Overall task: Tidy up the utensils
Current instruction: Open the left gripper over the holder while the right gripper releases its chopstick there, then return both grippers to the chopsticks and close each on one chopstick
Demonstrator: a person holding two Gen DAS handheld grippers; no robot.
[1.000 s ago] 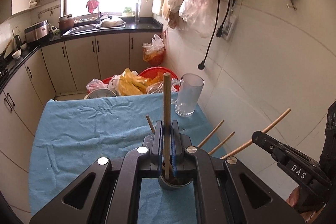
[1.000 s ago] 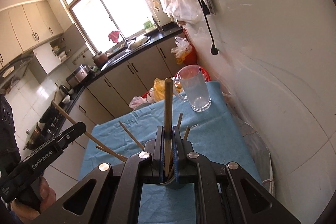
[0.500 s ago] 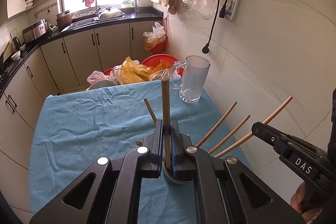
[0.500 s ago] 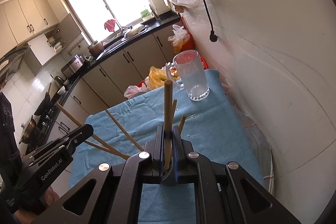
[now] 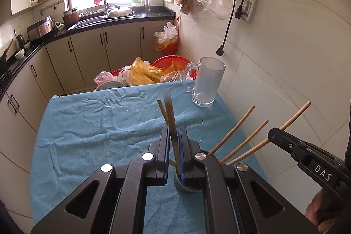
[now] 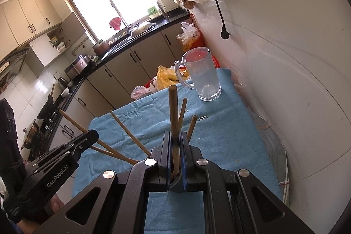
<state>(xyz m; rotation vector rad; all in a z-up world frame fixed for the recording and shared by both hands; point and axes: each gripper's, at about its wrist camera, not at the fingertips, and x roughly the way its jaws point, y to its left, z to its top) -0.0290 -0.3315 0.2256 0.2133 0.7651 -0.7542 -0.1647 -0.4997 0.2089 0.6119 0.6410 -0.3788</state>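
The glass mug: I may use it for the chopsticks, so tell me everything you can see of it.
The glass mug is a tall, straight-sided tankard of clear, slightly frosted glass with a thick base and one looped handle. It stands upright and looks empty, its mouth open. It sits on the blue cloth at the table's far corner, close to the white wall. Nothing touches it but the cloth; both grippers and the chopsticks are well short of it.

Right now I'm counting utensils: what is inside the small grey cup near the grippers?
Several wooden chopsticks stand fanned out in the grey cup; each gripper pinches one more. The cup's inside and bottom are hidden by the fingers.
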